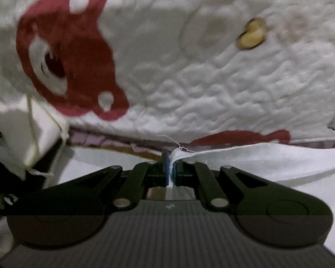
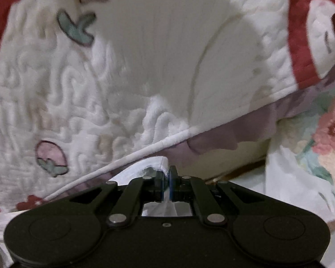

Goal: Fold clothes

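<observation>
Here, both the left gripper and the right gripper are pinched narrow on edges of a thin white cloth garment, held near a white quilted blanket printed with red bear faces.

left hand-held gripper | black linkage arms, silver rivets, blue pads | right hand-held gripper | same

Left gripper clamped on white cloth; right gripper likewise, both level
</observation>
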`<state>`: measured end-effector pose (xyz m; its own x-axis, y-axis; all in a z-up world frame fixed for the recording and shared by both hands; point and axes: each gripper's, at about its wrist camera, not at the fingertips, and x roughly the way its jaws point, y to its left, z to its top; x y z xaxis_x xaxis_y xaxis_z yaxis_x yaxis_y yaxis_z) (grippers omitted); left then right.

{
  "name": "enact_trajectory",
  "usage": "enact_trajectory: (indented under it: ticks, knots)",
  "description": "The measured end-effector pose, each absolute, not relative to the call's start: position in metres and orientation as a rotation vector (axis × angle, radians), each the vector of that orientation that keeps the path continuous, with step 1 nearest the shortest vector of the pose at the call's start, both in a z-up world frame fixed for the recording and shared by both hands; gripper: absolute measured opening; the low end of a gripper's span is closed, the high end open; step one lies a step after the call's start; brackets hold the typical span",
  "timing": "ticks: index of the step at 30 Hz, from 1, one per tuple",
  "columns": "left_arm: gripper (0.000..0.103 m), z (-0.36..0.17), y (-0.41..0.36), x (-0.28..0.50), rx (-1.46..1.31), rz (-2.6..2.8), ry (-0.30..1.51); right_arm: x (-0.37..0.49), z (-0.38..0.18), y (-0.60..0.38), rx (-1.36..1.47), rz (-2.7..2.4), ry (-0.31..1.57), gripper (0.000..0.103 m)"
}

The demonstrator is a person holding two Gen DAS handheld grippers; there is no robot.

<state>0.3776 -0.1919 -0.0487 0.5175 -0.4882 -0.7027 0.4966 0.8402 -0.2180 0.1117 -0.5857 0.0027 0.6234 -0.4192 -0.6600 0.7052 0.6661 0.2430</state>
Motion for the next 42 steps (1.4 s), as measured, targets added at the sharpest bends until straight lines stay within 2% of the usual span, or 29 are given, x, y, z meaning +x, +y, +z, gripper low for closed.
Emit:
enact_trajectory:
  ticks: [4,5,6,7,8,13,15,17,19,24,29,32,34,35,37,38,39,40,41,42]
  knots:
    - [0.003,-0.085,-0.196,0.402,-0.065,-0.555,0.949,0.124,-0.029,-0.6,0.517,-0.663,0.632,0.012]
    - [0.003,-0.094,-0.2,0.406,-0.056,-0.555,0.976,0.126,-0.037,-0.606,0.54,-0.662,0.659,0.019]
    - [0.004,-0.104,-0.204,0.41,-0.045,-0.555,1.003,0.127,-0.044,-0.613,0.571,-0.659,0.684,0.019]
    - [0.004,-0.114,-0.208,0.413,-0.034,-0.554,1.03,0.125,-0.049,-0.618,0.608,-0.648,0.692,0.024]
    - [0.004,-0.123,-0.214,0.416,-0.003,-0.549,1.063,0.122,-0.053,-0.623,0.647,-0.632,0.691,0.035]
    - [0.004,-0.141,-0.219,0.431,-0.026,-0.514,1.107,0.091,-0.07,-0.645,0.93,-0.545,0.625,0.053]
    - [0.004,-0.141,-0.218,0.437,-0.051,-0.517,1.116,0.07,-0.083,-0.658,1.147,-0.501,0.577,0.053]
    - [0.004,-0.143,-0.216,0.443,-0.091,-0.522,1.142,0.046,-0.098,-0.668,1.371,-0.496,0.514,0.048]
    - [0.004,-0.144,-0.214,0.449,-0.132,-0.526,1.167,0.026,-0.104,-0.673,1.481,-0.498,0.422,0.048]
    - [0.004,-0.15,-0.205,0.466,-0.267,-0.531,1.228,0.006,-0.09,-0.671,1.245,-0.552,0.494,0.049]
    - [0.004,-0.154,-0.186,0.476,-0.408,-0.545,1.23,0.0,-0.084,-0.636,0.773,-0.504,0.699,0.049]
    - [0.005,-0.15,-0.181,0.468,-0.377,-0.576,1.205,-0.009,-0.088,-0.628,0.667,-0.455,0.697,0.049]
    - [0.011,-0.14,-0.179,0.459,-0.305,-0.61,1.148,-0.01,-0.092,-0.623,0.611,-0.426,0.684,0.049]
    - [0.017,-0.134,-0.178,0.454,-0.264,-0.626,1.113,-0.005,-0.096,-0.618,0.586,-0.408,0.686,0.049]
    - [0.024,-0.133,-0.175,0.456,-0.291,-0.622,1.151,0.001,-0.102,-0.611,0.536,-0.38,0.699,0.049]
    - [0.032,-0.132,-0.173,0.458,-0.307,-0.619,1.171,0.003,-0.105,-0.608,0.511,-0.372,0.697,0.049]
    - [0.047,-0.132,-0.171,0.459,-0.323,-0.617,1.192,0.005,-0.107,-0.605,0.493,-0.36,0.683,0.049]
    - [0.054,-0.131,-0.17,0.461,-0.338,-0.614,1.213,0.007,-0.109,-0.602,0.479,-0.348,0.664,0.049]
    - [0.061,-0.13,-0.168,0.462,-0.354,-0.611,1.233,0.009,-0.11,-0.6,0.464,-0.347,0.656,0.049]
    - [0.062,-0.13,-0.167,0.464,-0.37,-0.608,1.254,0.011,-0.111,-0.597,0.45,-0.353,0.655,0.049]
